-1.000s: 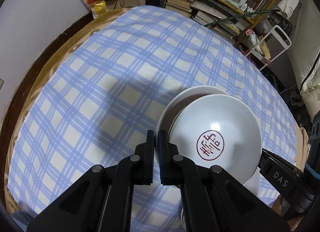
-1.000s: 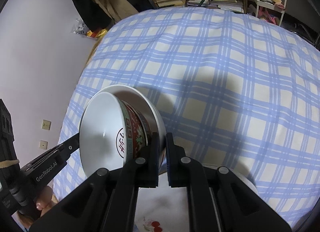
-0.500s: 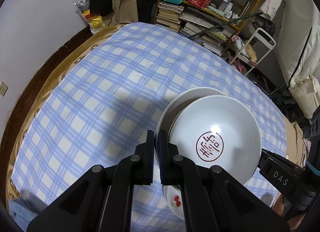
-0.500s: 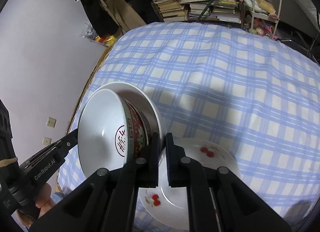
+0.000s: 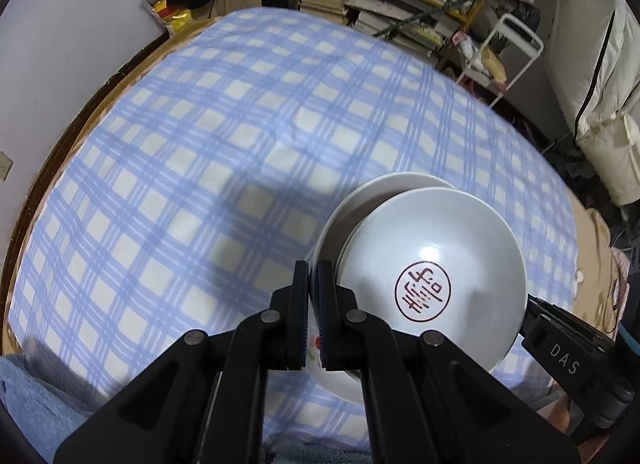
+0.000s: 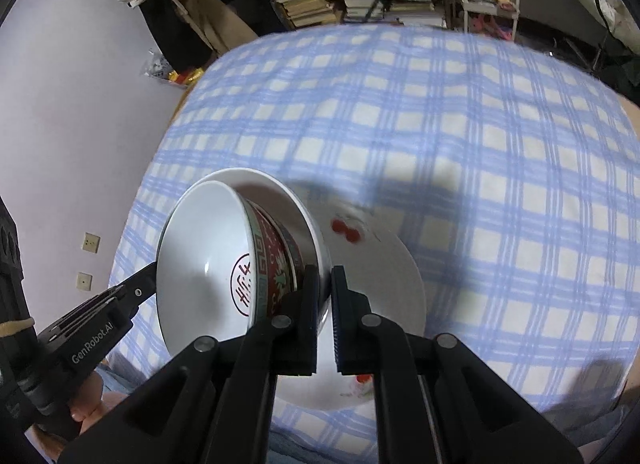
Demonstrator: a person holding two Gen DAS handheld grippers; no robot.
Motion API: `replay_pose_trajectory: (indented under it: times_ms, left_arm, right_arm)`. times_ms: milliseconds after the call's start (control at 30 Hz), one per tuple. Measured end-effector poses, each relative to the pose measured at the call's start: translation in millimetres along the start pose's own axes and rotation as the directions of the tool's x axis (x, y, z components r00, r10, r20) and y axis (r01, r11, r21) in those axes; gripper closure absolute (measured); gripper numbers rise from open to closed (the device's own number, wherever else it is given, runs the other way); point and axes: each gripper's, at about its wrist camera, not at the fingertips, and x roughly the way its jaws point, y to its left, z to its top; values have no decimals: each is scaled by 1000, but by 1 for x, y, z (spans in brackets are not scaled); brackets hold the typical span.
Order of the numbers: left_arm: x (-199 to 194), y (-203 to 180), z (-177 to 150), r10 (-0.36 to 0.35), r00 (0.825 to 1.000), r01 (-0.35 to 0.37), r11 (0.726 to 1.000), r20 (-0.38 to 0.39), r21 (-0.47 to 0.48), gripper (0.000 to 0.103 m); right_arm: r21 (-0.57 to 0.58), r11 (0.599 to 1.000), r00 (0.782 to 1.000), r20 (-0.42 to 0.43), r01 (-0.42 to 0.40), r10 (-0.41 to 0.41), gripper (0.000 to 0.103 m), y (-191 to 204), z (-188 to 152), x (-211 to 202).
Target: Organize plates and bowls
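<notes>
Bowls nested on a plate, carried by us between both grippers above the checked tablecloth [image 5: 200,184].

Left wrist view: left gripper [image 5: 313,304] has its jaws together, pinching the near rim of the white plate [image 5: 384,188]. Top bowl [image 5: 440,264] with red seal mark sits inside. Right gripper [image 5: 560,344] comes in from the far side. Risk: thin rim pinch, stack looks tilted, so we judge bowls could slide or the rim could slip if the two hands drift apart. Cloth ahead is bare, wide room; table edge [image 5: 80,112] curves left.

Right wrist view: right gripper [image 6: 325,304] jaws clamped on the opposite plate rim. Patterned bowl [image 6: 276,252] leans steeply. Cherry plate [image 6: 384,264] lies flat on the cloth just below; we risk knocking it when lowering. Open cloth right and beyond.
</notes>
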Motion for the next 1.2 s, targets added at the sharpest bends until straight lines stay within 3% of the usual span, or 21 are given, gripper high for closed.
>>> replay_pose_trajectory:
  times_ms: [267, 467, 600, 767, 867, 900, 967, 1100, 1200]
  left_arm:
    - [26, -5, -22, 11, 997, -9, 1000, -75, 16, 101]
    - [27, -12, -24, 20, 998, -17, 998, -56, 55, 101]
    - [15, -16, -27, 42, 999, -42, 995, 8, 95, 98]
    - [-10, -18, -27, 105, 988, -117, 987, 110, 114, 95]
    - [-32, -16, -30, 142, 972, -163, 982, 185, 101, 91]
    - [-44, -15, -32, 167, 959, -193, 977, 230, 95, 89]
    - [-63, -15, -36, 196, 936, -231, 969, 293, 89, 85]
    - [-99, -14, -48, 214, 895, -260, 963, 392, 67, 81]
    - [-123, -5, -58, 246, 859, -275, 961, 449, 0, 80]
  right_arm:
    - [2, 999, 998, -37, 50, -50, 93, -16, -17, 15]
    - [-9, 999, 998, -28, 49, -49, 94, -20, -17, 17]
    - [-36, 999, 999, -29, 25, -27, 93, -21, -17, 13]
    - [-59, 998, 999, 47, -8, 11, 93, -22, -15, -12]
    - [-106, 994, 993, 114, -10, 22, 91, -19, -19, -34]
    - [-120, 993, 990, 137, -11, 28, 89, -18, -21, -41]
    - [-146, 989, 977, 203, -30, 60, 71, -17, -27, -61]
    - [-194, 979, 951, 286, -64, 119, 62, -14, -36, -93]
    - [-236, 970, 923, 360, -50, 135, 44, -11, -45, -119]
